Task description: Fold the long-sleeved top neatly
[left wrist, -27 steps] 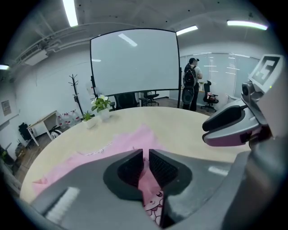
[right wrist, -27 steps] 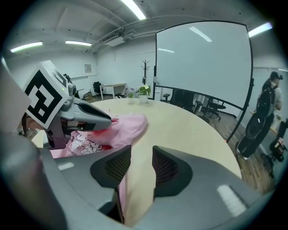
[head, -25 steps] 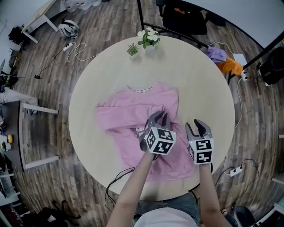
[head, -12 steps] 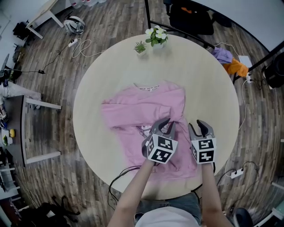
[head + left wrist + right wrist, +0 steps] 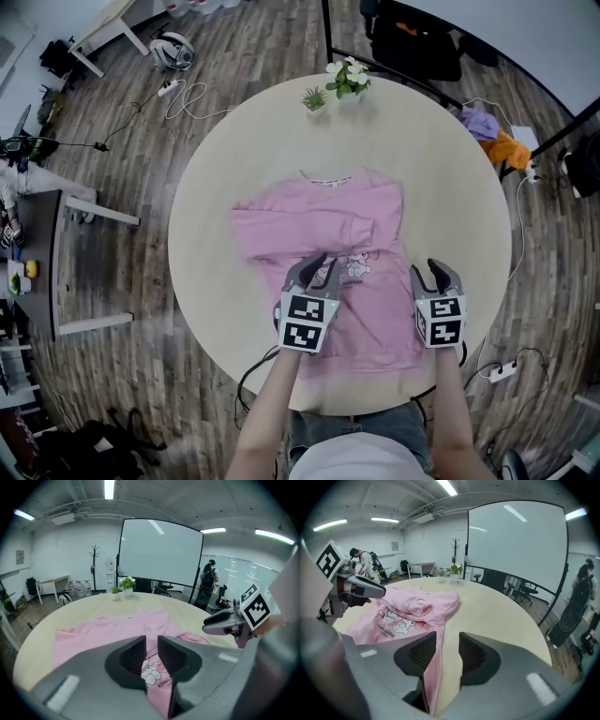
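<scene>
The top point(image 5: 323, 220) lay spread on the table point(image 5: 441, 169). The left tool point(image 5: 317, 266) stood over its 7 o'clock area, the right tool point(image 5: 435, 272) at its 4 o'clock edge; both were part-open, gripping nothing.

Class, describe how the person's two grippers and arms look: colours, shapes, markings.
Both the left gripper and right gripper have grey curved jaws with dark ribbed pads. Each carries a white cube with black square markers. The forearms are bare.

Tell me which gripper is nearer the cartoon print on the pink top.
Left. The left gripper is just left of the cartoon print; the right gripper is at the right edge of the pink top.
</scene>
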Available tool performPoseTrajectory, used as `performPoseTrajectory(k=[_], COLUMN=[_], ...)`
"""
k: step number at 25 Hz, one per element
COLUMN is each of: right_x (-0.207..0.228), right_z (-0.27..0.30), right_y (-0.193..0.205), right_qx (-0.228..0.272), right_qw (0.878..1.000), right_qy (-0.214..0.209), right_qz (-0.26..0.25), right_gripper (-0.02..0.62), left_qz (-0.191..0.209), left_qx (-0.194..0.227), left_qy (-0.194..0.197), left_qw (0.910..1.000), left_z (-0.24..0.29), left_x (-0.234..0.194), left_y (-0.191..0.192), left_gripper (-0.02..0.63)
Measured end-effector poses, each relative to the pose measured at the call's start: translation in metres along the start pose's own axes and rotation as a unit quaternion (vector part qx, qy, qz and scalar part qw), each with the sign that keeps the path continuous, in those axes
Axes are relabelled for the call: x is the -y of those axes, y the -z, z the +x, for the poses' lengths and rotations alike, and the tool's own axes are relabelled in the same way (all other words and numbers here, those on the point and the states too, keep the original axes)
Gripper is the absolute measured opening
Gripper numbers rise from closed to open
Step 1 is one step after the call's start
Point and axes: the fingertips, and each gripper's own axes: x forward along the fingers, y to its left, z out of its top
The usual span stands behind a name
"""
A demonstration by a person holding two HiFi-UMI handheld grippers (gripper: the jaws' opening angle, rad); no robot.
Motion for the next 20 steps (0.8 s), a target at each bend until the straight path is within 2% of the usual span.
performPoseTrajectory(k=[6, 10, 20], right_x=[-0.003, -0.006, -0.025], right_z=[-0.021, -0.034, -0.064], right_y=[0.016, 0.029, 0.066], right_qx=[-0.002, 0.003, -0.005], right_qw=[1.0, 1.0, 0.999], right_qy=[0.0, -0.01, -0.043], right_qz=[-0.006, 0.008, -0.027], right_gripper=[0.179, 0.179, 0.179], left_qz=[-0.039, -0.059, -0.108], left_qx=[0.025, 0.039, 0.041], left_qy=[-0.03, -0.054, -0.129], left_qw=[0.9985, 0.9961, 0.9849], left_z=[-0.044, -0.075, -0.157], left_x=[-0.022, -0.032, -0.04], left_y=[0.004, 0.013, 0.071], left_gripper=[0.081, 0.084, 0.092])
